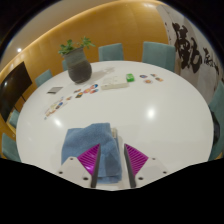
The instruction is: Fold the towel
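Note:
A blue towel [88, 143] lies rumpled on the round white table [160, 115], at its near edge. My gripper [112, 146] is low over the towel's right part. The cloth fills the space between the fingers and runs back toward the gripper's base. The magenta pads [91, 157] stand well apart, so the fingers are open. The towel's left part spreads out beyond the left finger. Its near edge is hidden under the gripper.
A potted plant in a dark pot [77, 68] stands at the table's far left. A white box [115, 81] and several small cards [80, 95] lie across the far half. Teal chairs [157, 54] ring the table.

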`<state>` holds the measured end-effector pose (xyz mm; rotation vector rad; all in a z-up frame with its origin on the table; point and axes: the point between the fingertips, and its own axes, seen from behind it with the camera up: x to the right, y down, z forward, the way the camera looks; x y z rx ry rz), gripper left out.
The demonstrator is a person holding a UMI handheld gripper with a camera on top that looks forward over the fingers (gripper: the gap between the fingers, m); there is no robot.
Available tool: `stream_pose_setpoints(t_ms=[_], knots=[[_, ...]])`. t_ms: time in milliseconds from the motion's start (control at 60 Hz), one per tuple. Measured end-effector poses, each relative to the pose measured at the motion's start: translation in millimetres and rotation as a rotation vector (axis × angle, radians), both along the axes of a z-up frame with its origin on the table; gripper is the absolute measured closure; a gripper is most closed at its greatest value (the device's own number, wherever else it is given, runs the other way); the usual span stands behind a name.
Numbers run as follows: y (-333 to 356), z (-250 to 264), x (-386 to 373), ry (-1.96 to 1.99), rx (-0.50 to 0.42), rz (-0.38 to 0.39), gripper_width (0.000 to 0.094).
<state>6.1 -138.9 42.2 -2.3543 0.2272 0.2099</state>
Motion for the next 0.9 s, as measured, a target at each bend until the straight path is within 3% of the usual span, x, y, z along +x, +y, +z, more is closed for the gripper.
stream_pose_setpoints(t_ms=[67,100,167,600,900], knots=[[-7.9,2.7,18.8,-0.053,0.003,-0.042,0.0216],[-12.1,9.6,23.2,-0.069,0.013,-0.046,0.0049],[-26.2,28.5,29.3,-0.105,0.022,-0.038,0.0091],[-157.3,151.8,-52.9,-0.227,0.113,-0.046,0.0085],[-231.3,186.5,-94.7,-0.288,0.141,-0.096,0.0068]])
